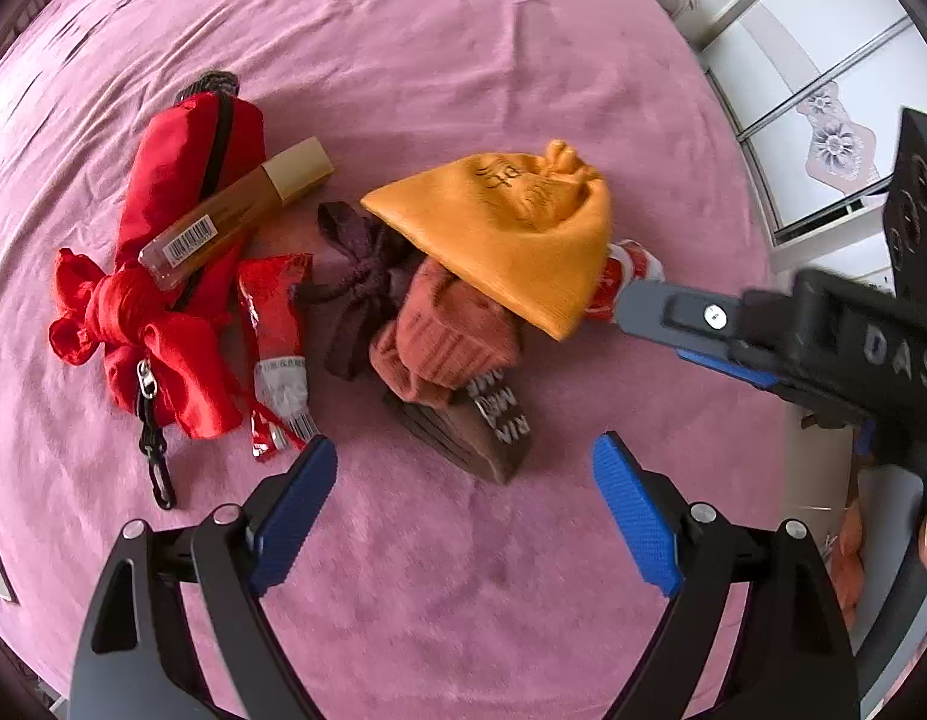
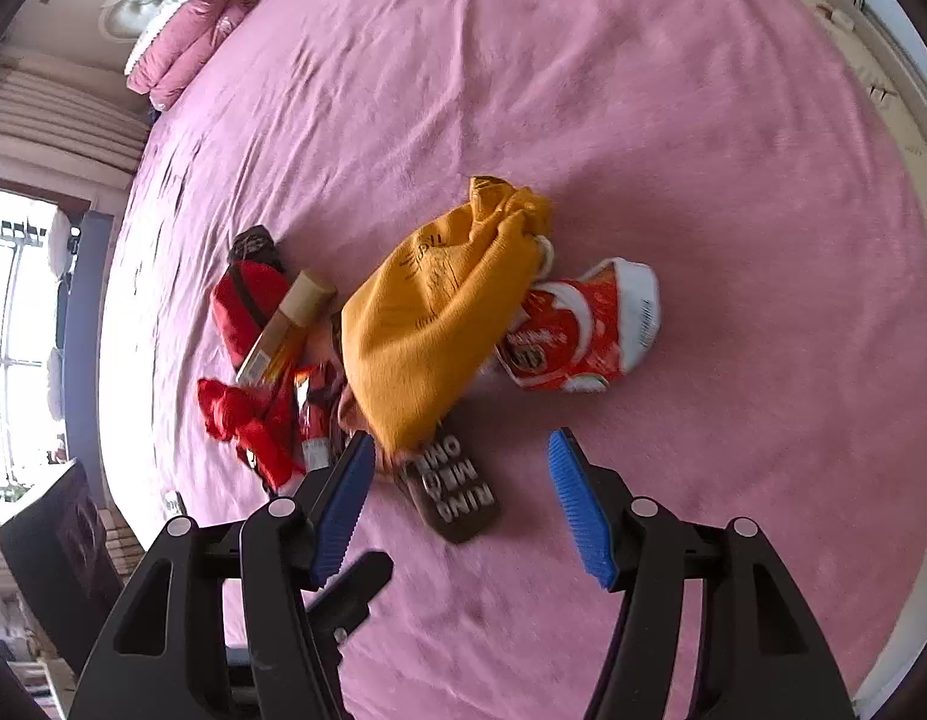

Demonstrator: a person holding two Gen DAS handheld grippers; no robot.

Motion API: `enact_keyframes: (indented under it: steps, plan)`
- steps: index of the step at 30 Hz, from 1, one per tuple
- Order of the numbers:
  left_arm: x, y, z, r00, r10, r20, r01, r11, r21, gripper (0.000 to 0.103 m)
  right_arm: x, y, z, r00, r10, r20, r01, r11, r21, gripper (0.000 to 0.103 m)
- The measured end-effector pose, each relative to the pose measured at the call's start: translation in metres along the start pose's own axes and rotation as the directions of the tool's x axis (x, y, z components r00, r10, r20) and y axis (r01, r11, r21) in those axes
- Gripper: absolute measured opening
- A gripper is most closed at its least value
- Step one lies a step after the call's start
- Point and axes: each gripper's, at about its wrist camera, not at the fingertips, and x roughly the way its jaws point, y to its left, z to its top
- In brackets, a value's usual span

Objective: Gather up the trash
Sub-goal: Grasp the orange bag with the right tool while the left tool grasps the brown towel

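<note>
Two claws hang over a pink bed cover (image 1: 463,60), and both are open with nothing between their blue pads. The left gripper (image 1: 465,501) is wide open above bare cover, just in front of the pile. The right gripper (image 2: 461,501) is open too, a bit less wide, and its left pad sits just by a brown sock with white letters (image 2: 457,495).

Nearest in the pile is that brown sock, with an orange-brown knitted sock (image 1: 445,342) on top of it and a dark purple sock (image 1: 355,294) beside it. Left of them lies a thin red wrapper (image 1: 274,324), torn and flat. It looks like trash. It should be very light, crinkly and a bit slippery, so a pinch near its middle, where it is widest, seems best.

Next comes a yellow cloth bag (image 2: 427,312), soft and floppy, lying over the socks. Sticking out from under its right side is a red and white snack bag (image 2: 583,324). It is puffy, light and easy to squash, and the white end is free to grab.

Farther left is a red pouch (image 1: 181,180) with a clear bottle (image 1: 235,213) lying on it. The bottle looks hard and smooth.
</note>
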Motion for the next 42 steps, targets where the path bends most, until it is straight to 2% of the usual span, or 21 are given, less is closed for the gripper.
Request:
enact_keyframes:
  steps: [9, 13, 17, 20, 25, 29, 31, 33, 38, 42]
  plan:
    - [0.018, 0.007, 0.014, 1.000, -0.004, -0.029, 0.004, 1.000, -0.020, 0.087, 0.036, -0.008, 0.034, 0.998, 0.058, -0.018, -0.055, 0.991, 0.125, 0.059]
    - [0.023, 0.006, 0.020, 0.999, -0.002, -0.033, 0.001, 1.000, -0.022, 0.087, 0.049, -0.016, 0.043, 0.994, 0.097, -0.049, -0.087, 0.980, 0.181, 0.040]
    - [0.028, 0.006, 0.024, 0.999, -0.003, -0.037, 0.002, 1.000, -0.028, 0.087, 0.049, -0.020, 0.047, 0.993, 0.107, -0.047, -0.097, 0.980, 0.174, 0.019]
    - [0.031, 0.004, 0.027, 0.999, -0.002, -0.042, 0.001, 1.000, -0.027, 0.087, 0.039, -0.022, 0.047, 0.995, 0.099, -0.028, -0.094, 0.985, 0.146, 0.013]
    - [0.036, -0.003, 0.033, 0.999, -0.002, -0.045, 0.002, 1.000, -0.015, 0.087, 0.011, -0.032, 0.050, 0.998, 0.043, 0.044, -0.047, 0.995, 0.088, 0.012]
    - [0.045, -0.014, 0.041, 0.998, 0.037, -0.043, -0.037, 0.999, 0.014, 0.087, -0.005, -0.045, 0.050, 0.997, 0.022, 0.069, -0.027, 0.997, 0.074, 0.012]
    - [0.050, -0.018, 0.046, 0.998, 0.046, -0.043, -0.046, 0.999, 0.017, 0.082, -0.010, -0.049, 0.050, 0.997, 0.020, 0.075, -0.026, 0.997, 0.072, 0.012]
    - [0.057, -0.020, 0.052, 0.995, 0.082, -0.061, -0.081, 0.996, 0.021, 0.066, -0.013, -0.053, 0.049, 0.997, 0.020, 0.079, -0.026, 0.997, 0.071, 0.012]
    - [0.061, -0.028, 0.060, 0.992, 0.107, -0.071, -0.105, 0.994, 0.026, 0.042, -0.014, -0.054, 0.044, 0.997, 0.032, 0.075, -0.037, 0.997, 0.062, 0.012]
    - [0.051, -0.027, 0.057, 0.995, 0.073, -0.064, -0.073, 0.997, 0.003, 0.034, -0.023, -0.049, 0.033, 0.996, 0.042, 0.082, -0.044, 0.998, 0.034, 0.012]
